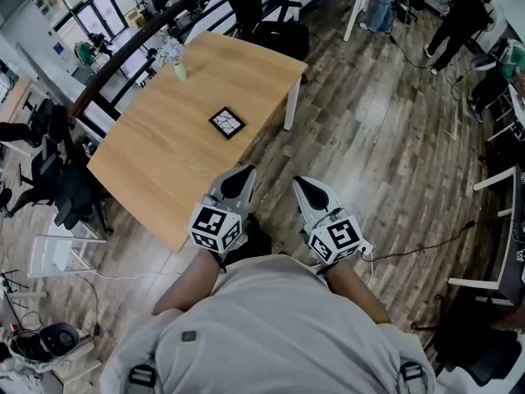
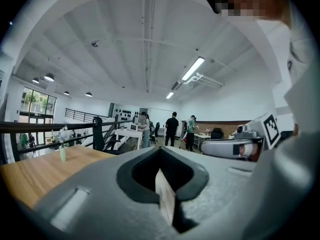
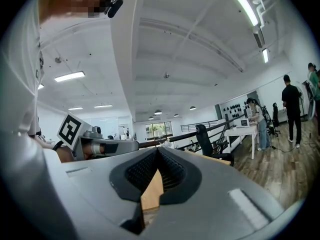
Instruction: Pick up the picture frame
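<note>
- Two grippers are held side by side in front of the person's chest, both pointing roughly level toward the wooden surface [image 1: 156,150].
- Left gripper [image 1: 244,173]: jaws pressed together with nothing gripped. In the head view its tip sits right at the near edge of the surface.
- Right gripper [image 1: 300,184]: jaws likewise together and empty. It hangs over the plank floor [image 1: 385,130], just off the surface's edge.
- Each gripper view shows the other gripper alongside, with its marker cube in sight.
- Picture frame [image 1: 227,122]: small, square, dark-rimmed, with a pale cracked-line pattern inside. It lies flat on the surface toward the side nearest the floor gap, ahead of both grippers and clear of them, touching nothing else.
- Small green vase [image 1: 179,71] holding a pale flower sprig stands upright at the far end of the surface, well apart from the frame. It also shows in the left gripper view, at the left.
- Dark railing [image 1: 123,52] runs along the far left side of the surface.
- Black office chair [image 1: 279,35] stands beyond the surface's far corner.
- Several people [image 1: 459,19] stand at the back of the room, near white desks.
</note>
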A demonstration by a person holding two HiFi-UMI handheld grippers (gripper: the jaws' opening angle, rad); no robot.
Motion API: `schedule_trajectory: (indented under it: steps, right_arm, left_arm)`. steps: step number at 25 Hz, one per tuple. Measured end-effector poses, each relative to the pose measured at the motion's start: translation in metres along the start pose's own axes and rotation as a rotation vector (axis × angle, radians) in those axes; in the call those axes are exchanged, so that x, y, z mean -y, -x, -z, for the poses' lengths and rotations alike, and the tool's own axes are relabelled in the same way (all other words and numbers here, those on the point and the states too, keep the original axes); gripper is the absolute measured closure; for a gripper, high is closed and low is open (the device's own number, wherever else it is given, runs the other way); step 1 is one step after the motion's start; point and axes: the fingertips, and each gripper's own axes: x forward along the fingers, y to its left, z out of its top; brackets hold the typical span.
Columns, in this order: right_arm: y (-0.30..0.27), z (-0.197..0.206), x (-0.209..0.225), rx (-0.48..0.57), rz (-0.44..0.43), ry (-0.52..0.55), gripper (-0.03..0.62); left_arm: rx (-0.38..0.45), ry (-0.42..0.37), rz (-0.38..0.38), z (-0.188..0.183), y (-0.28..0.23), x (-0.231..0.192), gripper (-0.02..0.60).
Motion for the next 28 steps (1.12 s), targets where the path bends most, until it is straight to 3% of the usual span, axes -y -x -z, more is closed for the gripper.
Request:
schedule_trajectory:
  steps: [6, 17, 28]
  right_arm:
    - [-0.039, -0.001, 0.028, -0.007, 0.017, 0.0, 0.585]
    - [-0.165, -0.023, 0.066, -0.008, -0.007, 0.002, 0.585]
    - [-0.258, -0.021, 0.06, -0.033, -0.106, 0.011, 0.585]
  left_arm:
    - [0.01, 0.01, 0.026, -0.007, -0.04, -0.034, 0.578]
    - [0.026, -0.006, 0.039, -0.042, -0.102, -0.14, 0.577]
    - [0.023, 0.019, -0.043, -0.045, -0.107, -0.229, 0.577]
